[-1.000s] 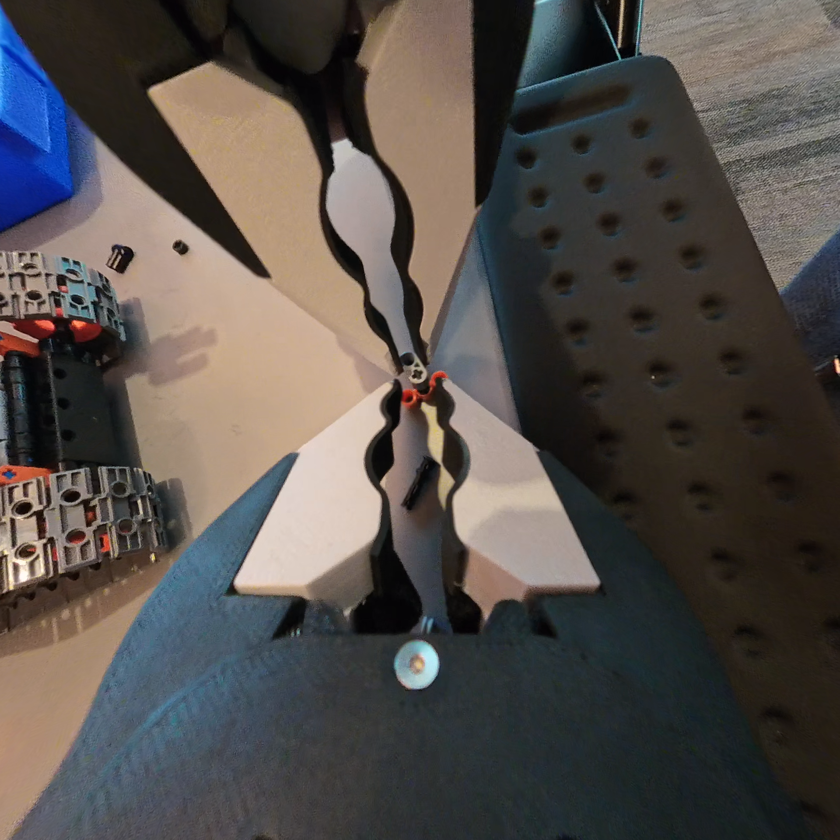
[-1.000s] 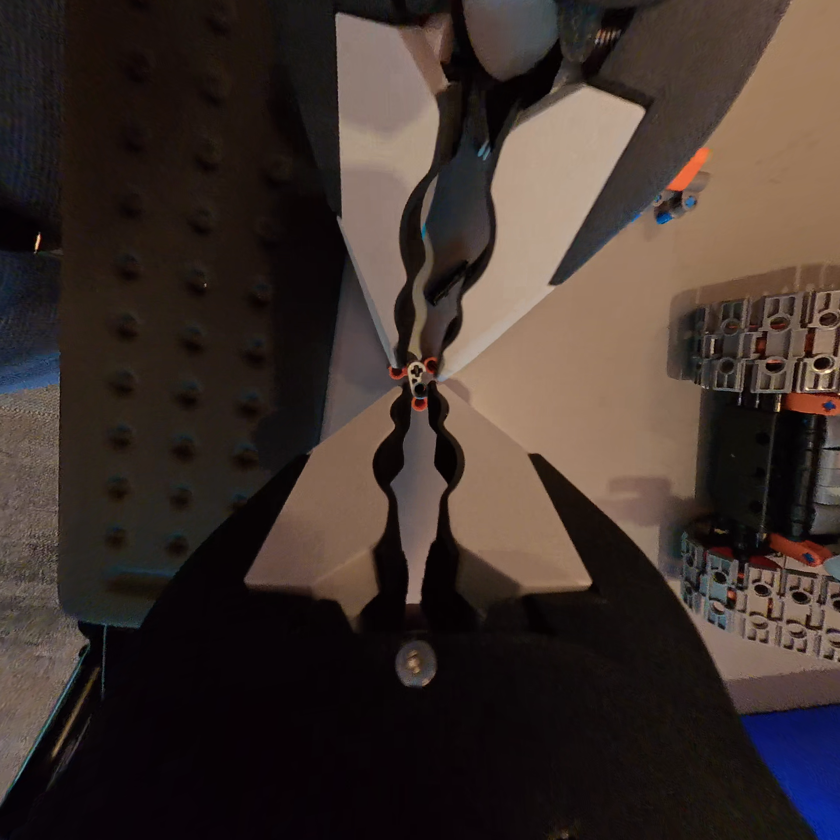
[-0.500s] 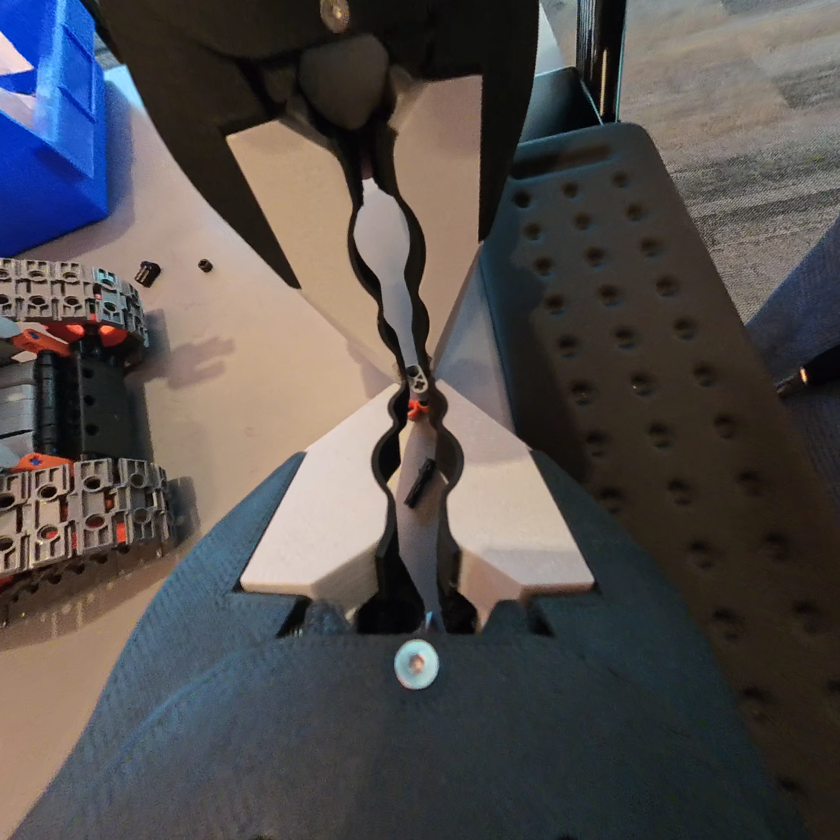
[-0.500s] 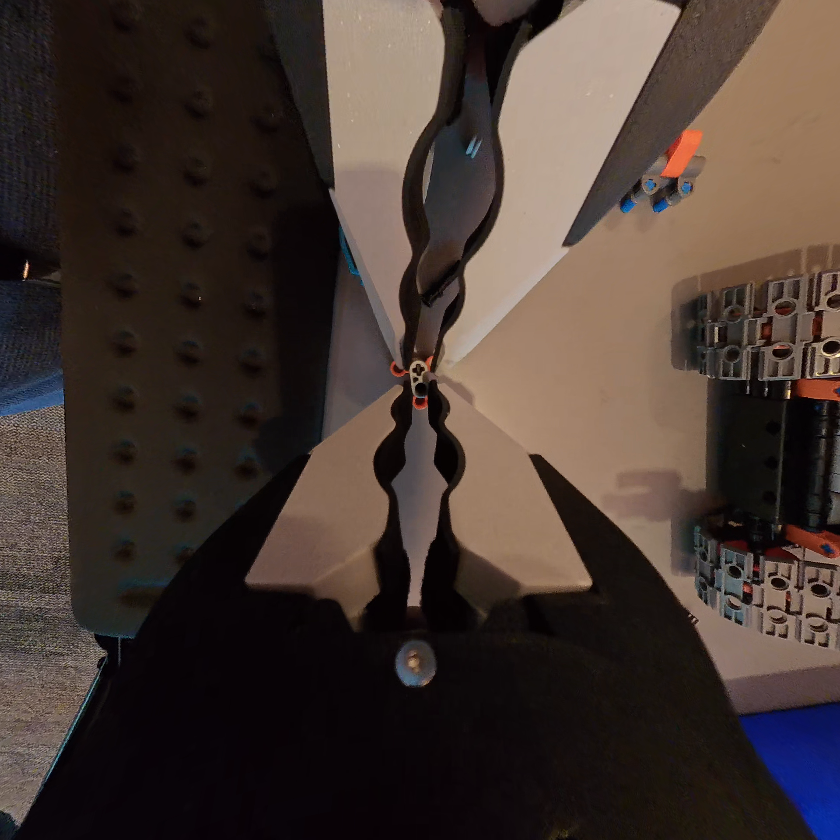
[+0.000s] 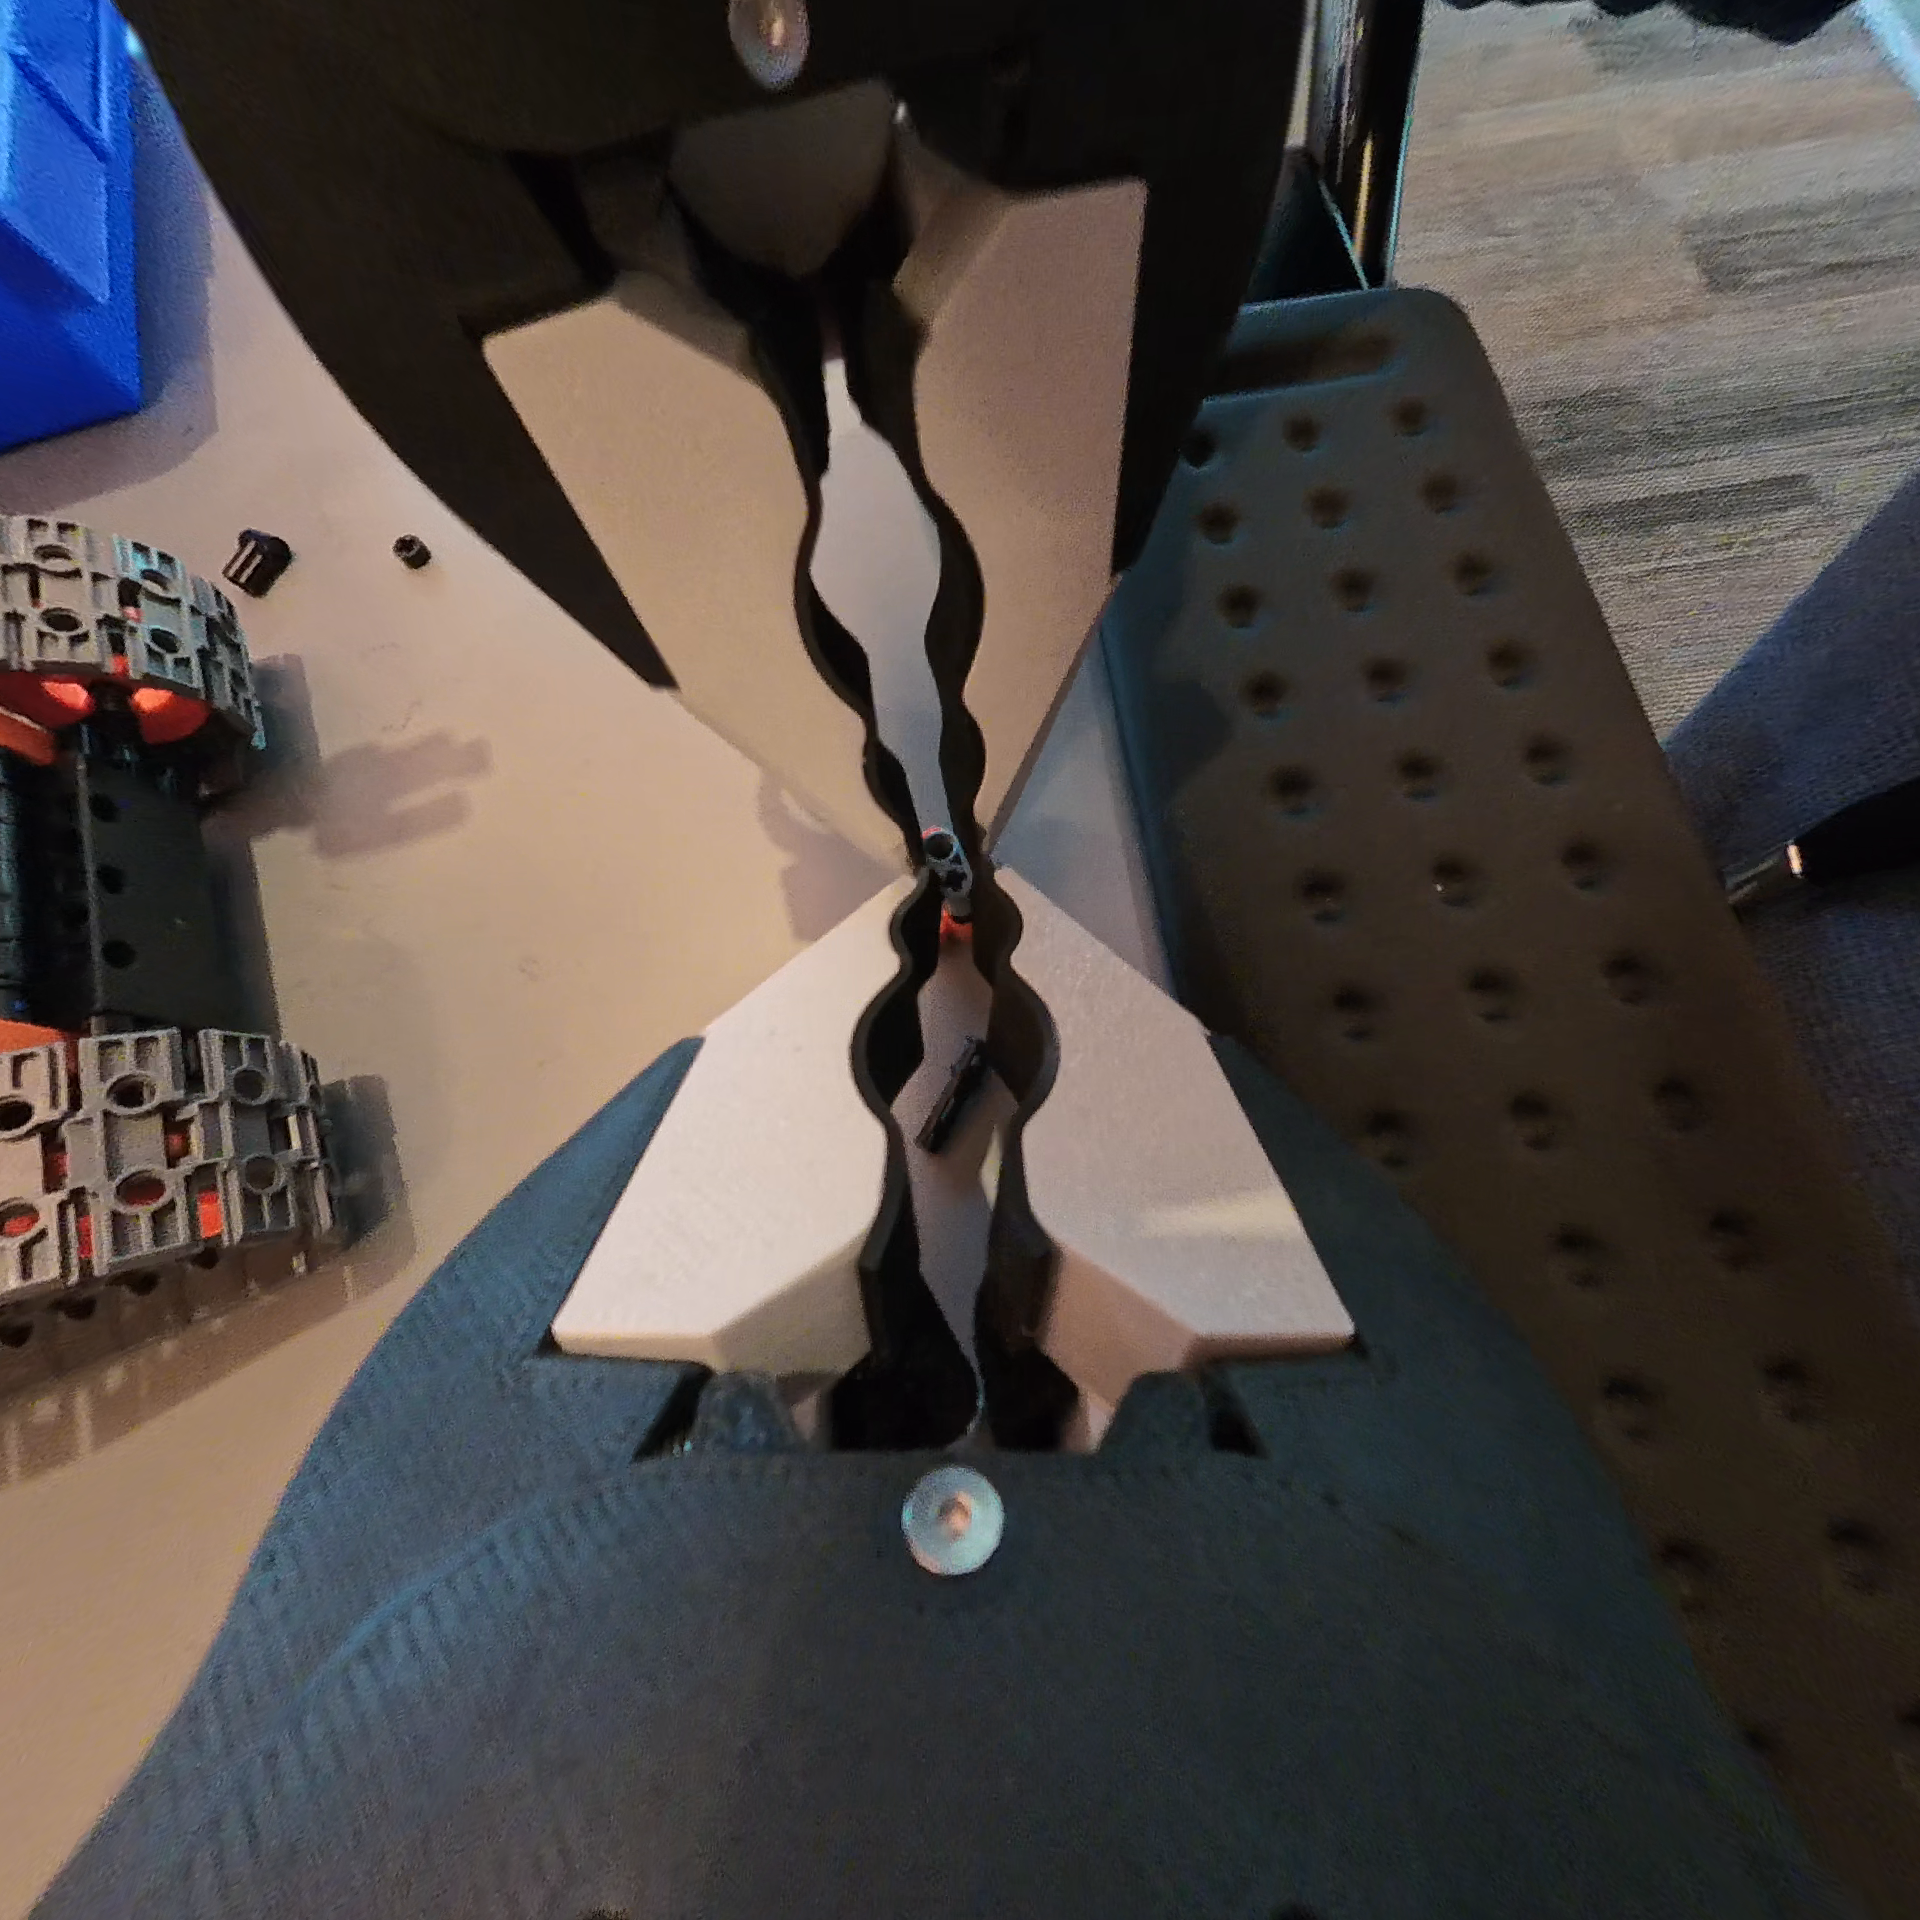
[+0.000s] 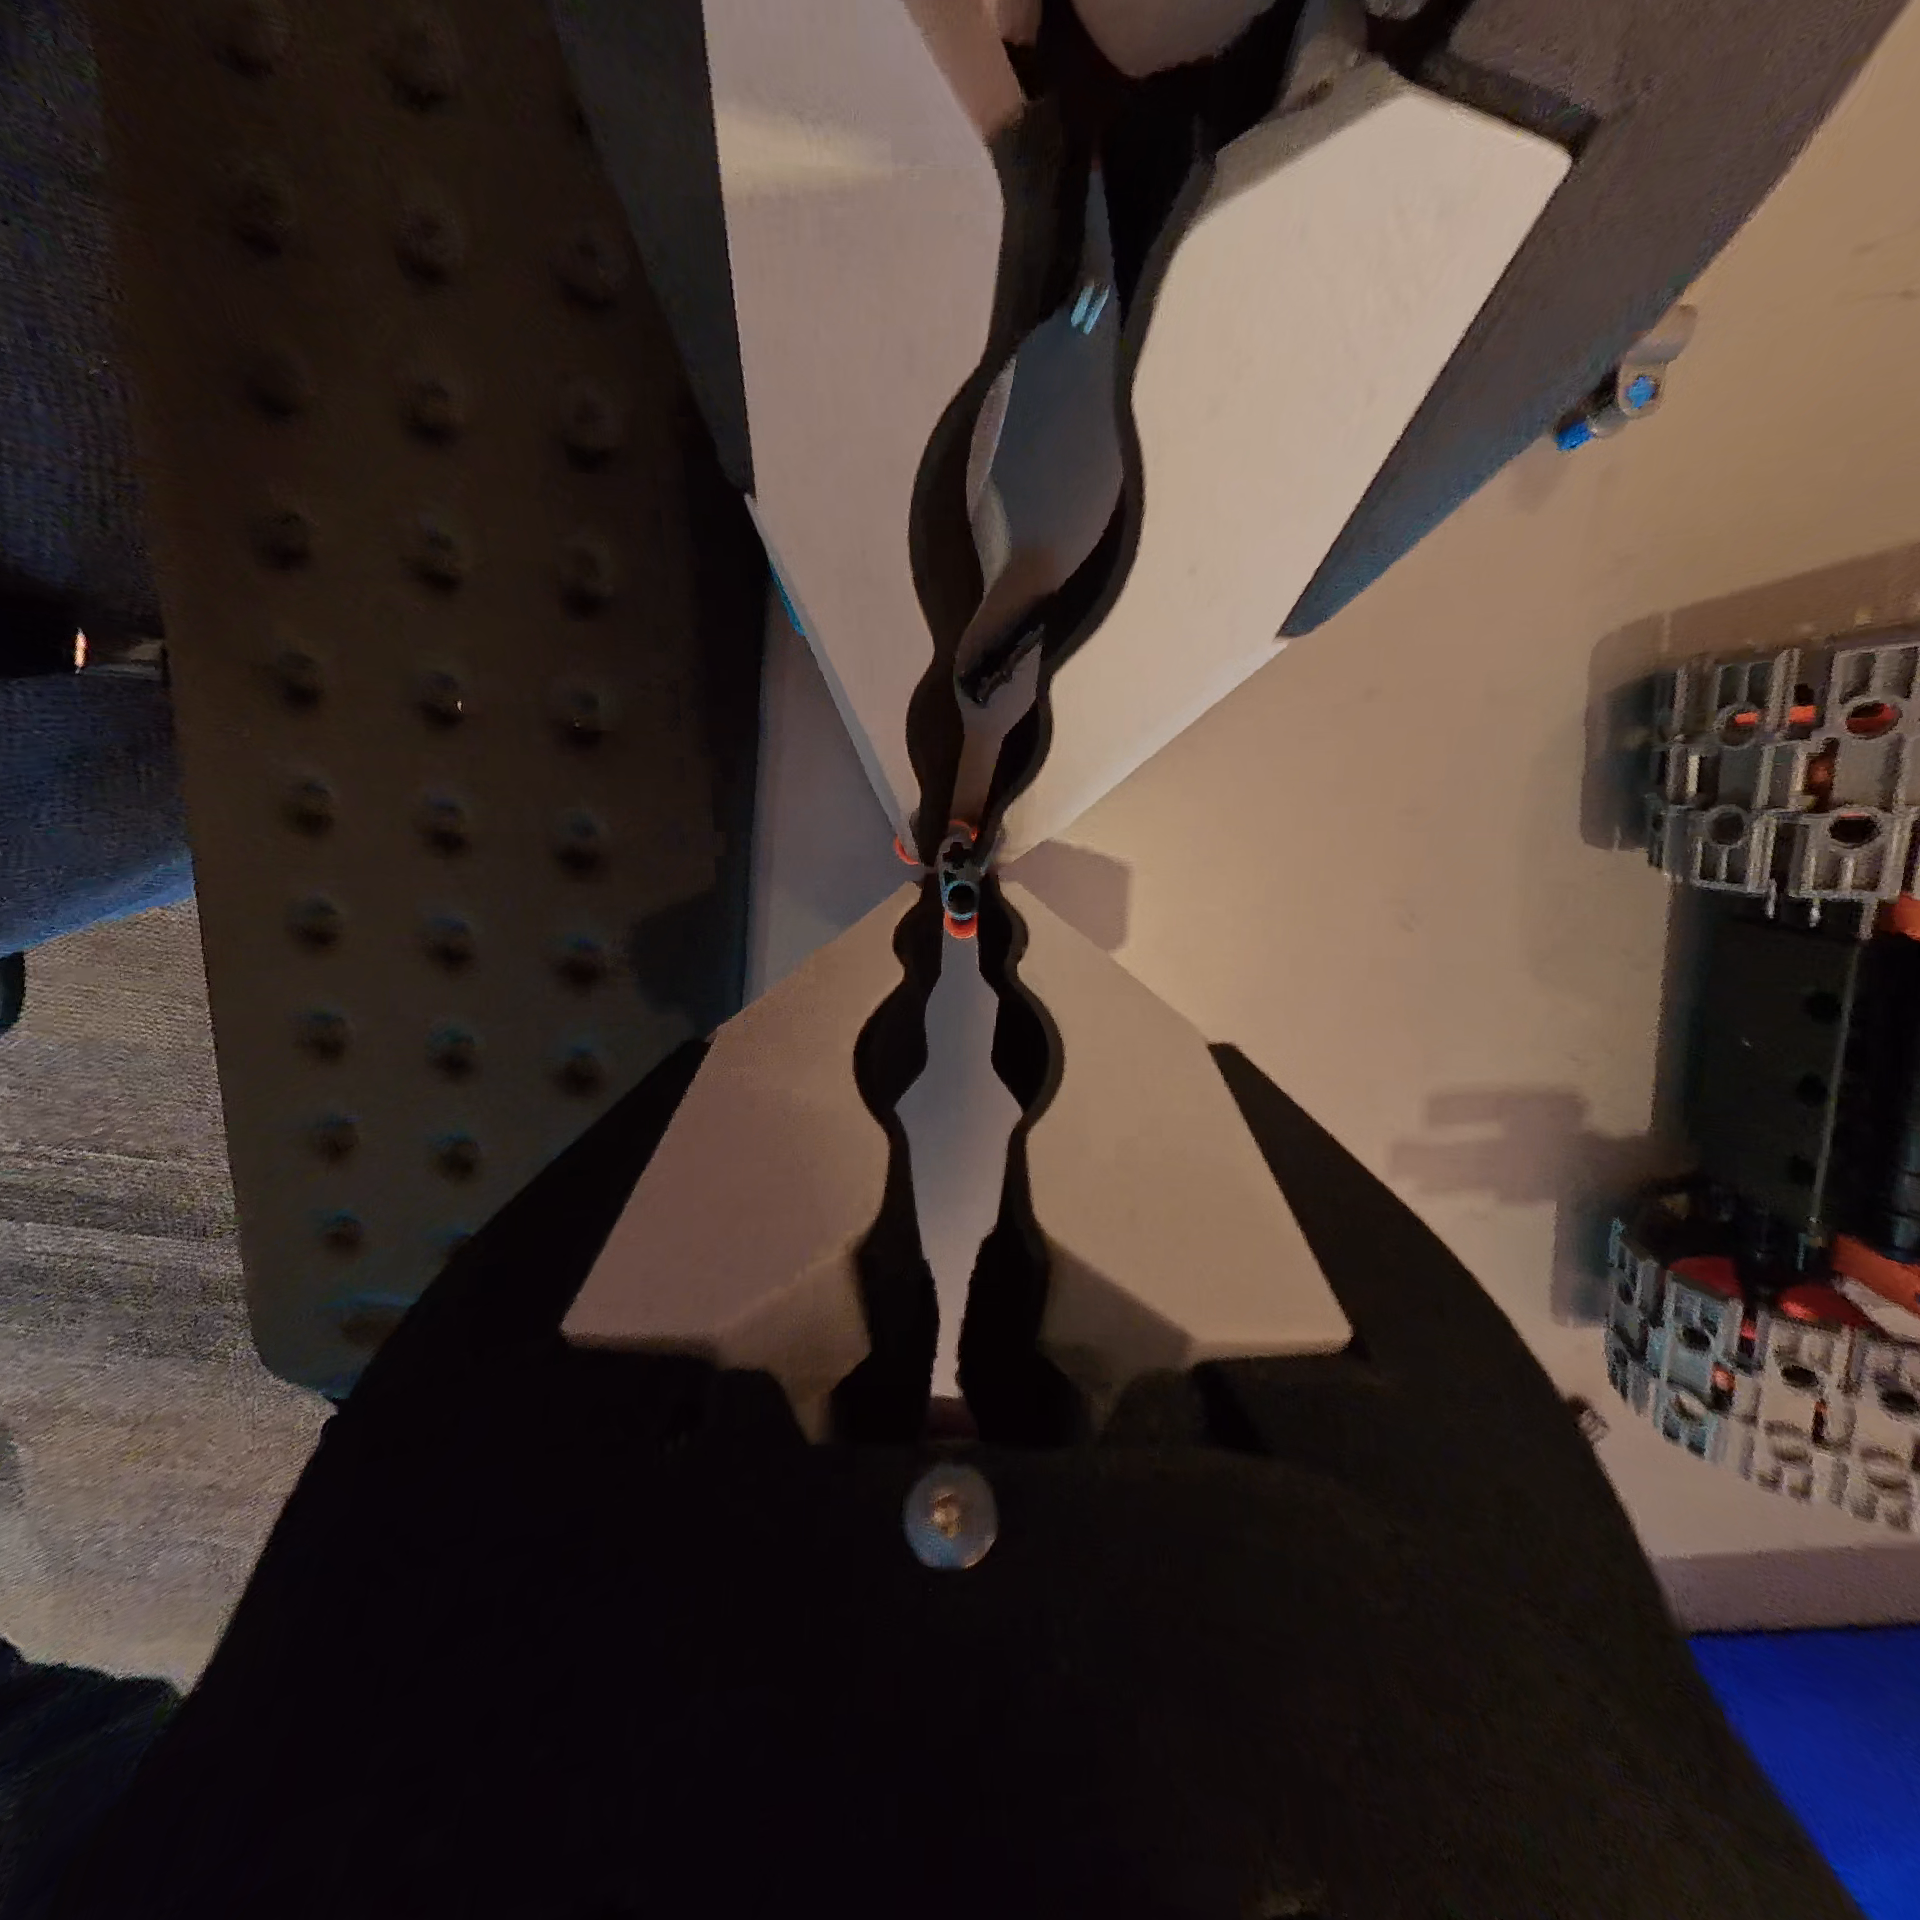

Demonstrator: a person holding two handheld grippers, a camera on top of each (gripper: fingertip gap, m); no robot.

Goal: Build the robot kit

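Left wrist view: connector [image 5: 951, 871] at gripper [image 5: 958, 914] tips.

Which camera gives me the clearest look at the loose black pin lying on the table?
The left wrist view: the black pin lies sharp, framed between that gripper's own jaws. The right wrist view shows the same pin farther off, darker, between the opposite jaws.

the two grippers meet tip to tip over the table [image 5: 540, 935], a small connector piece [image 5: 951, 868] pinched between them. in the left wrist view, a tracked model [image 5: 125, 935] lies left, a perforated chair seat [image 5: 1455, 831] right, a bin [image 5: 62, 208] behind.
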